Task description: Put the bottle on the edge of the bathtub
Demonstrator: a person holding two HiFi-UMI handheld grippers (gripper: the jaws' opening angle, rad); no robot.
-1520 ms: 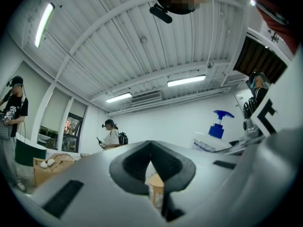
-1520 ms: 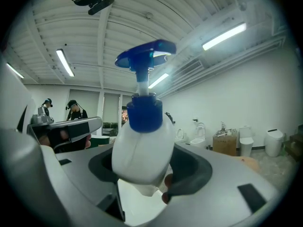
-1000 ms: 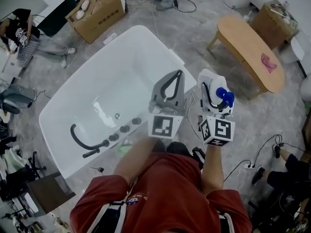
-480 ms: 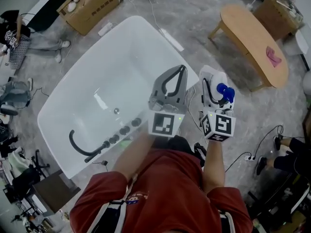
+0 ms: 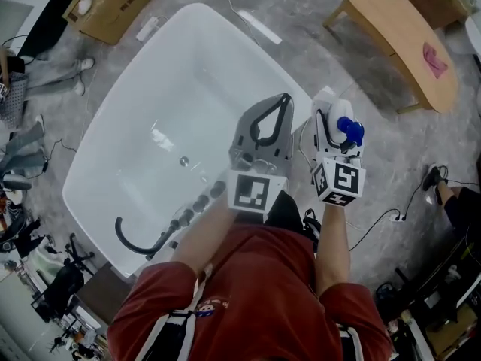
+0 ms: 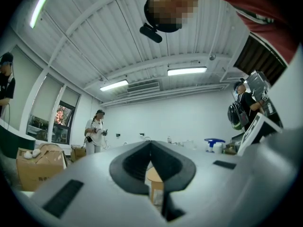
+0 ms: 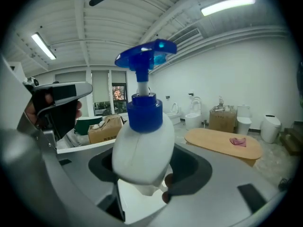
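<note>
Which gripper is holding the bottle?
The right gripper, clamped on the white bottle with a blue pump; the left gripper is shut on nothing.

Bathtub (image 5: 188, 81) centre-left of frame. Box (image 5: 113, 10) upper left, behind it. Table (image 5: 398, 32) upper right, cloth (image 5: 438, 59) on it. Left gripper (image 5: 282, 98) over tub's right rim. Right gripper (image 5: 331, 122) just right of it, bottle (image 5: 348, 131) in its fingers.
</note>
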